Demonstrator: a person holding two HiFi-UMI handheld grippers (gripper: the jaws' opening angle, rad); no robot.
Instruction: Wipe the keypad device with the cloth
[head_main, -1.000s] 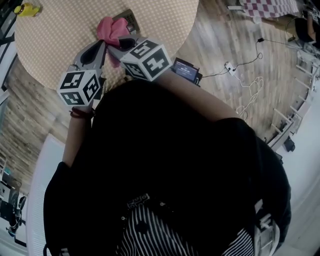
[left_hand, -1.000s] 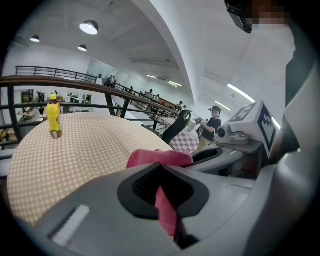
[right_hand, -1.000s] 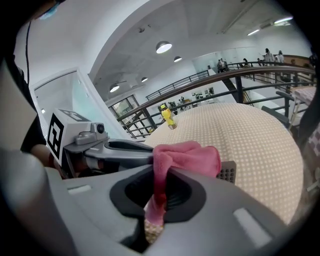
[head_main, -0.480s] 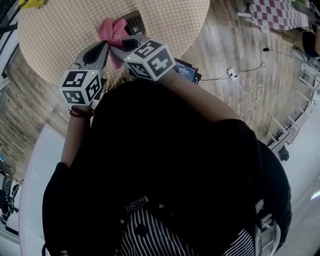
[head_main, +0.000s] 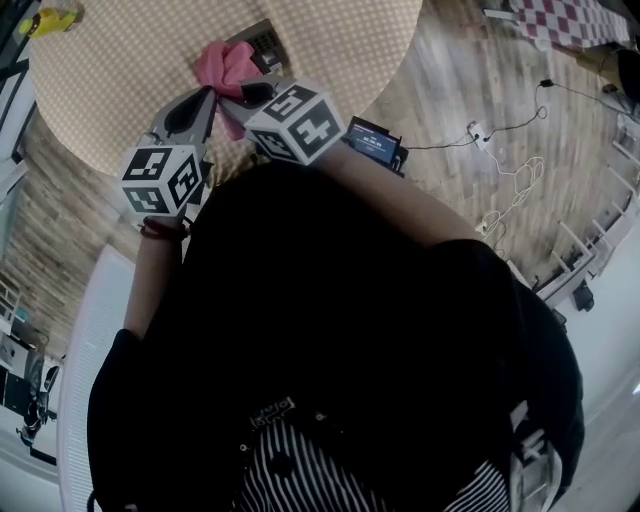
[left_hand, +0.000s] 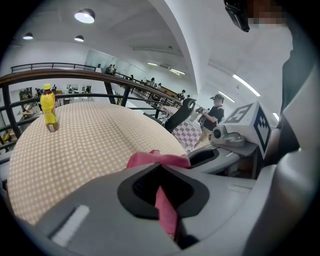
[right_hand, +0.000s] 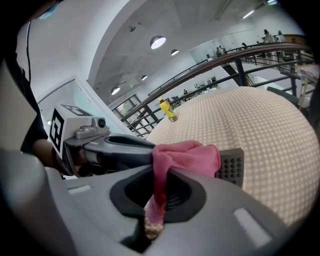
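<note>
While left gripper (left_hand: 159, 175) and right gripper (right_hand: 161, 176) fingers both pinch the pink cloth (right_hand: 187, 155), it adjoins the keypad device (right_hand: 231, 167).

The keypad device (right_hand: 231, 167) lies mostly hidden under the pink cloth (right_hand: 187, 155). Only a dark corner with round keys shows just beyond the right gripper (right_hand: 159, 187), whose jaws pinch the cloth. The cloth's lower end drops out of sight between them. From the left gripper (left_hand: 161, 192), also clamped on the cloth, the fabric screens the device entirely. Behind both grippers, the person's dark torso (head_main: 330, 330) covers the table's (head_main: 120, 90) near edge. Far beyond the left gripper, the yellow bottle's (left_hand: 47, 107) label is too small to read.
</note>
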